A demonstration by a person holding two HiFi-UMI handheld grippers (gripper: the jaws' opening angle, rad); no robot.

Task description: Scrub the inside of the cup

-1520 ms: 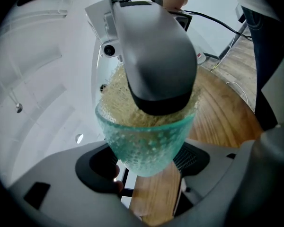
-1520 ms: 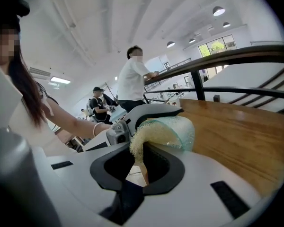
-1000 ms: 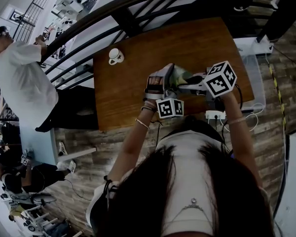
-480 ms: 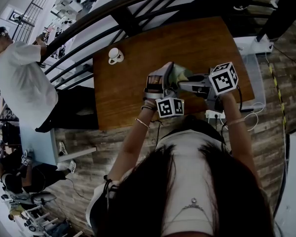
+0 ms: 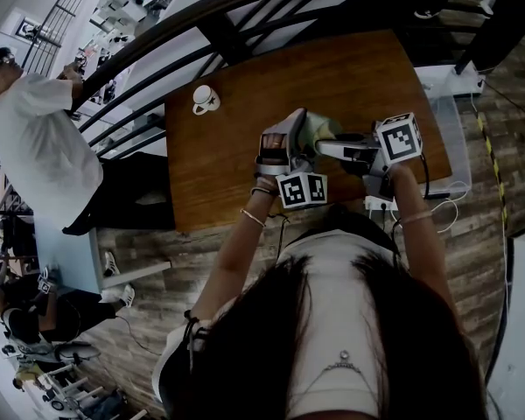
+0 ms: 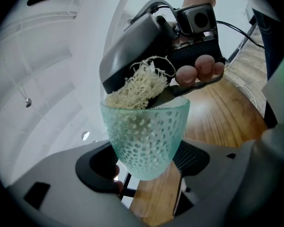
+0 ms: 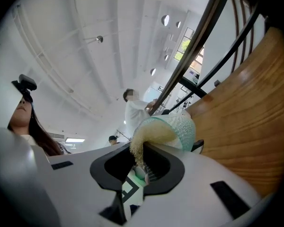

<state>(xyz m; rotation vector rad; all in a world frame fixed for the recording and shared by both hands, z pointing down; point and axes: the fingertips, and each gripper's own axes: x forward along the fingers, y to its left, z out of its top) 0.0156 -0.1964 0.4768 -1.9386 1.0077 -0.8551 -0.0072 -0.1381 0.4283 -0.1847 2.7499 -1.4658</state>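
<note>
A pale green dimpled glass cup (image 6: 146, 136) is held off the table, and my left gripper (image 6: 144, 162) is shut on its lower body. In the head view the cup (image 5: 319, 129) tilts toward the right gripper (image 5: 334, 147). A beige fibrous loofah scrubber (image 6: 132, 86) is pushed into the cup's mouth, with my right gripper (image 6: 156, 86) shut on it. The right gripper view shows the scrubber (image 7: 144, 136) filling the opening of the cup (image 7: 184, 126), just past the right gripper (image 7: 139, 162). The cup's inside is hidden by the scrubber.
Below my hands is a wooden table (image 5: 219, 173) with a white mug (image 5: 205, 100) at its far left corner. A dark railing (image 5: 219, 33) runs behind it. A person in white (image 5: 44, 138) stands at the left. At the right are a power strip (image 5: 381, 204) and a clear bin (image 5: 455, 138).
The right gripper has shifted slightly right and turned, with the scrubber still in the cup. The left gripper and cup have barely moved.
</note>
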